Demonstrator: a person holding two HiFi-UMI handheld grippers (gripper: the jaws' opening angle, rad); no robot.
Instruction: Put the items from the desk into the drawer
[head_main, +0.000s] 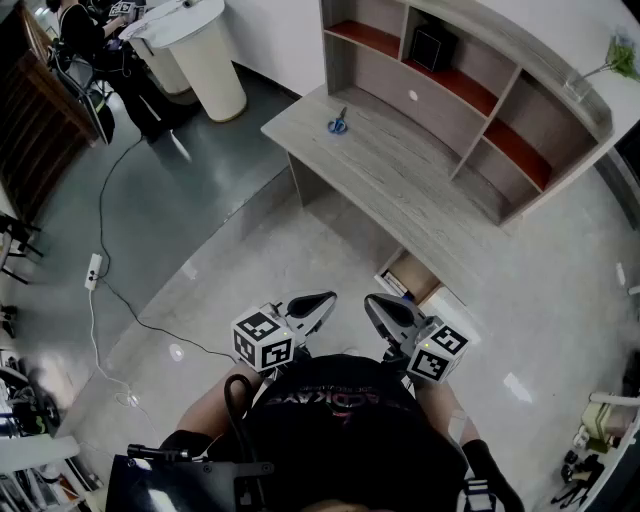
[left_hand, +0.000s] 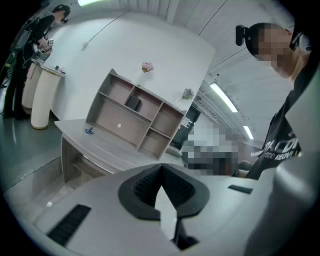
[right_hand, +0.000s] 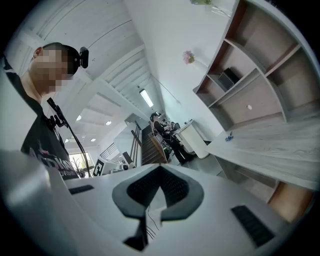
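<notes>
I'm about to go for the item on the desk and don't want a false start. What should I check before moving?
1. Item located: scissors lie at the far end of the desk. Ok.
2. Drawer open: pulled out under the desk's near end. Ok.
3. Left gripper free: jaws together, nothing between them. Ok.
4. Right gripper free: jaws together, nothing between them. Ok.
5. Jaws apart for a grasp: both shut. Not ok.
6. Room in the drawer: its inside barely shows. Cannot tell.
</notes>
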